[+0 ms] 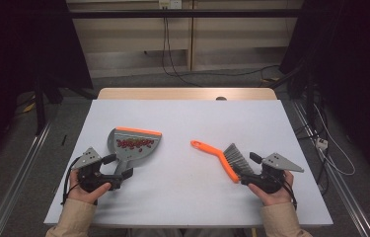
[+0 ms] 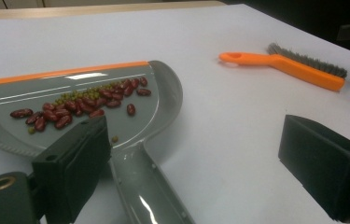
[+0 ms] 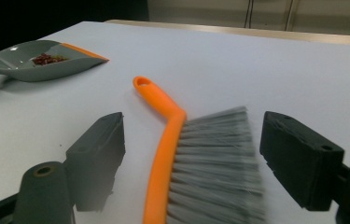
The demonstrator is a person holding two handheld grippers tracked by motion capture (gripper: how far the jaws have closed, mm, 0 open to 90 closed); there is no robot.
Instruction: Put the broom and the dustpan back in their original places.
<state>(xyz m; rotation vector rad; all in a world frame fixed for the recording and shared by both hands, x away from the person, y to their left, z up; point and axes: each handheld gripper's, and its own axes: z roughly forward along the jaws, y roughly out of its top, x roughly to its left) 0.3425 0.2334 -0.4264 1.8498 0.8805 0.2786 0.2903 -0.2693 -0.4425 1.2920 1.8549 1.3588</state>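
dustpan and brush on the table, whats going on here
A person holds a tool in each hand at a white table. The dustpan lies flat with red beans and a few small green ones in it; the left tool is open, its jaws either side of the pan's handle. The brush lies on the table between the jaws of the open right tool. Neither thing is gripped.

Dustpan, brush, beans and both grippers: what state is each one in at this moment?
Dustpan: flat on the table, handle between the left gripper's open jaws, not clamped.
Beans: gathered inside the dustpan, red ones mixed with a few small green ones.
Brush: lying on its side on the table, bristle end between the right gripper's jaws, not clamped.
Left gripper: open.
Right gripper: open.
Table: no stray beans visible.
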